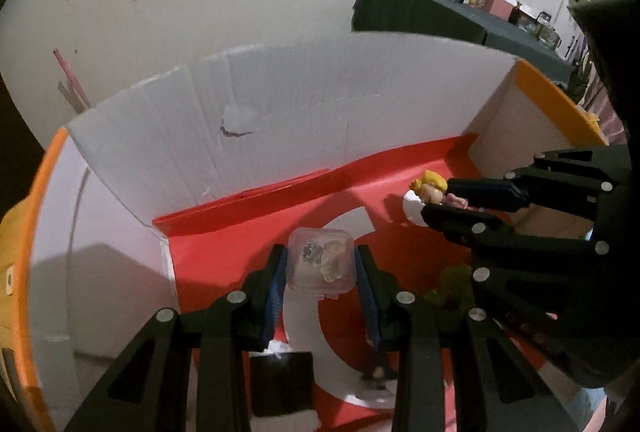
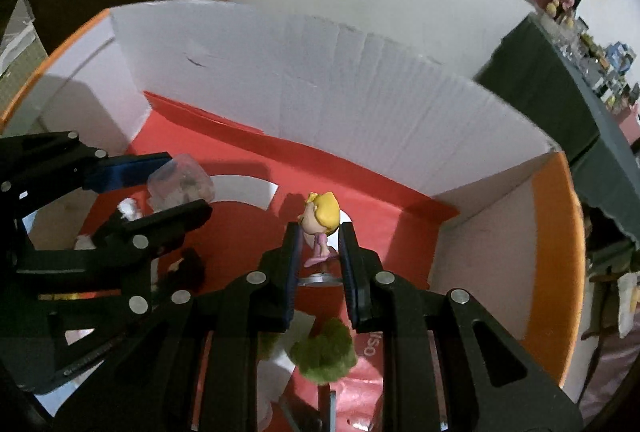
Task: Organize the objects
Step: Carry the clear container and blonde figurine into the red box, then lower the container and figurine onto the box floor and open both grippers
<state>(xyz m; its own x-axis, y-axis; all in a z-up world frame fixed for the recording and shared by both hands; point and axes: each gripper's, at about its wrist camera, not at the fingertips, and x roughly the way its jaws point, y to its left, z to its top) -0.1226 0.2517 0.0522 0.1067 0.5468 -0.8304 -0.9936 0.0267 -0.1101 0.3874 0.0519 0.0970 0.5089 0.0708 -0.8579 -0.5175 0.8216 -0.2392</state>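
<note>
My left gripper (image 1: 322, 274) is shut on a small clear plastic case (image 1: 322, 262) with trinkets inside, and holds it above the red floor of a big cardboard box (image 1: 280, 120). In the right wrist view that case (image 2: 180, 180) shows at the left, in the left gripper (image 2: 176, 190). My right gripper (image 2: 320, 252) is shut on a small figurine with yellow hair (image 2: 320, 220), upright over the red floor. In the left wrist view the figurine (image 1: 430, 190) pokes out of the right gripper (image 1: 440, 201) at the right.
The box (image 2: 360, 80) has white walls, orange outer flaps and a red floor with a white ring. In it lie a green fuzzy clump (image 2: 324, 352), a dark item (image 2: 188, 264) and a black object (image 1: 280, 380). A dark-clothed table with clutter (image 1: 440, 8) stands behind.
</note>
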